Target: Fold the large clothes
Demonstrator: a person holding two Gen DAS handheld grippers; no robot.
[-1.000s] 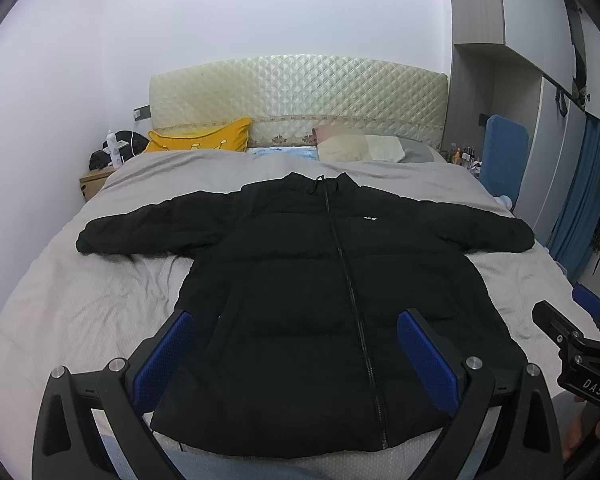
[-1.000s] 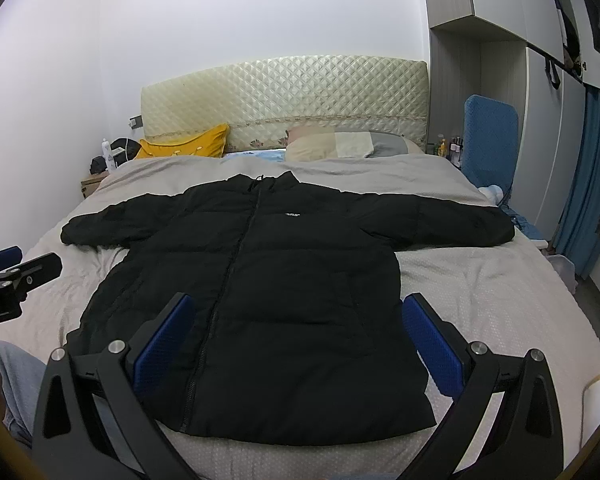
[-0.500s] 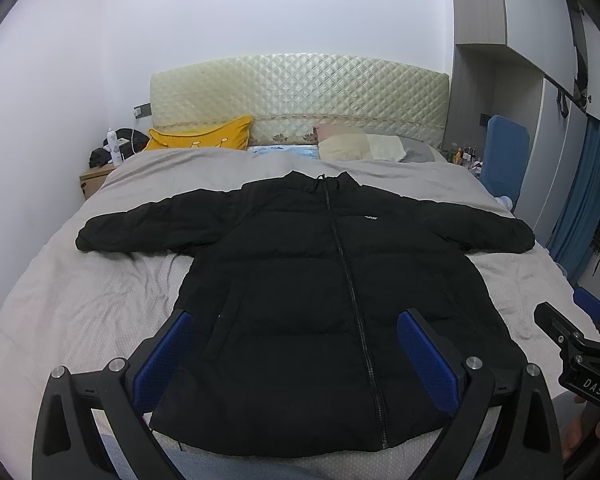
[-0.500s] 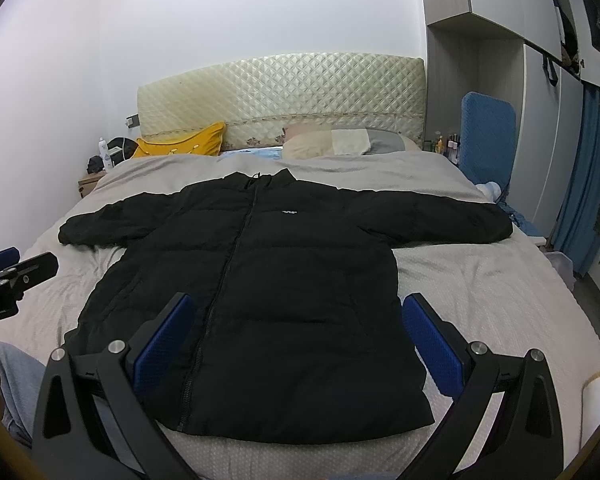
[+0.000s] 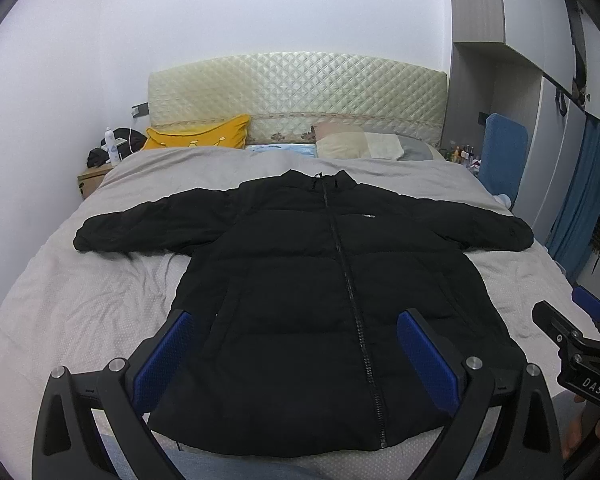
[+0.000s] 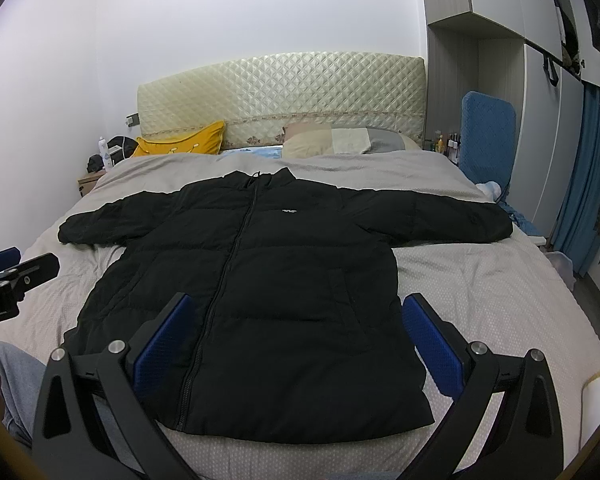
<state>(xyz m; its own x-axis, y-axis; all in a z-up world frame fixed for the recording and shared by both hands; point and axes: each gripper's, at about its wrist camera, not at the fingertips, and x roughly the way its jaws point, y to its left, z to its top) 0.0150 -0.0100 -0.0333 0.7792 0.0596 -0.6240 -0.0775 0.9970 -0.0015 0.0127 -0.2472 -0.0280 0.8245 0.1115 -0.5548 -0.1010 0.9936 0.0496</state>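
A black puffer jacket (image 5: pixel 300 280) lies flat and zipped on the bed, front up, collar toward the headboard, both sleeves spread out sideways. It also shows in the right wrist view (image 6: pixel 268 280). My left gripper (image 5: pixel 296 356) is open and empty, held above the jacket's hem at the foot of the bed. My right gripper (image 6: pixel 296 352) is open and empty, also above the hem, a little to the right. Each gripper's body shows at the edge of the other's view.
The bed (image 5: pixel 80 300) has a grey cover, a yellow pillow (image 5: pixel 200 136) and a beige pillow (image 5: pixel 356 146) by the quilted headboard (image 5: pixel 300 88). A nightstand with a bottle (image 5: pixel 112 152) stands left. A blue chair (image 6: pixel 486 136) and wardrobe stand right.
Both views have shifted very slightly; the jacket lies as before and both grippers stay open.
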